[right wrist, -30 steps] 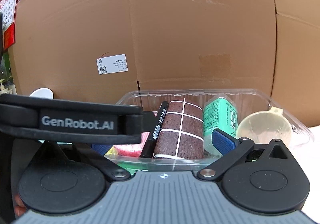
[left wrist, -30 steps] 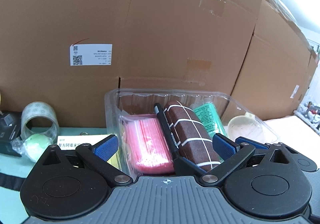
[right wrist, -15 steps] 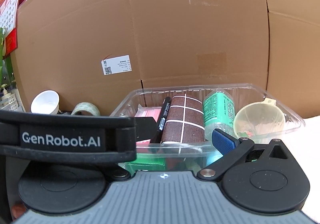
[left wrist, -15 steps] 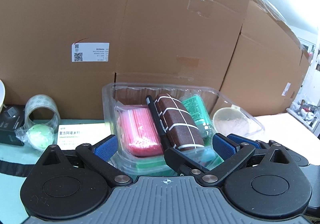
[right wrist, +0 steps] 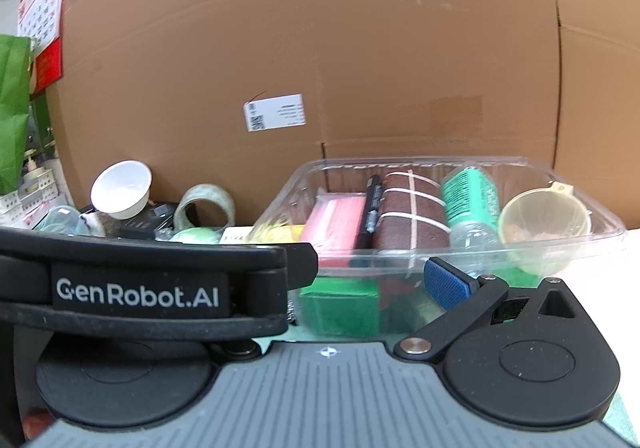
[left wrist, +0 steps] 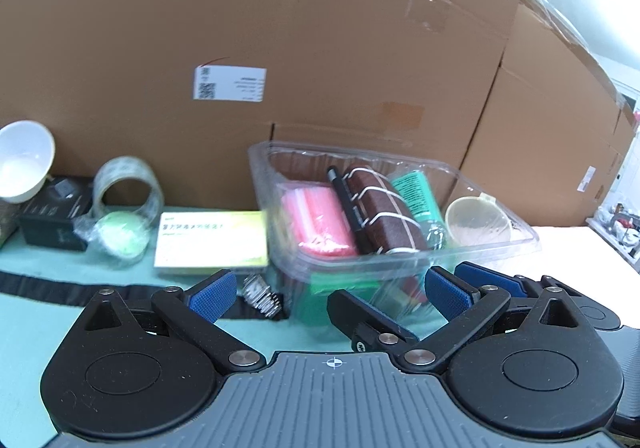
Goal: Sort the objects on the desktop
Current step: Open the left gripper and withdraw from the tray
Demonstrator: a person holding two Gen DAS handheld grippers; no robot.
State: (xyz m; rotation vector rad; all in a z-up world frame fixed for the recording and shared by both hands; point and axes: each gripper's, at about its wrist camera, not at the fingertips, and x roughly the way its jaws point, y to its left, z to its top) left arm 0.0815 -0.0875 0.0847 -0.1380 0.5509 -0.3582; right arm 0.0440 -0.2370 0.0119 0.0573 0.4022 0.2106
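Observation:
A clear plastic tray [left wrist: 404,268] [right wrist: 472,244] holds a pink pack [left wrist: 316,224], a black marker [left wrist: 348,208], a brown checked roll [left wrist: 384,212], a green bottle [left wrist: 416,196] and a pale funnel cup [left wrist: 478,222]. A green box [right wrist: 340,304] shows beneath it. My left gripper [left wrist: 328,292] is open and empty, in front of the tray. My right gripper [right wrist: 360,284] is open; its right pad [right wrist: 446,284] is near the tray's front wall, and the left gripper's body hides its left finger.
Left of the tray lie a yellow-white box [left wrist: 212,242], a pale green ball [left wrist: 120,234], a tape roll [left wrist: 126,184], a black box [left wrist: 56,212] and a white bowl [left wrist: 24,160]. Metal clips [left wrist: 262,294] lie by the tray. Cardboard boxes [left wrist: 280,48] stand behind.
Both grippers have drawn back and away from the tray, so more of the table at the left shows. Both stay open and empty.

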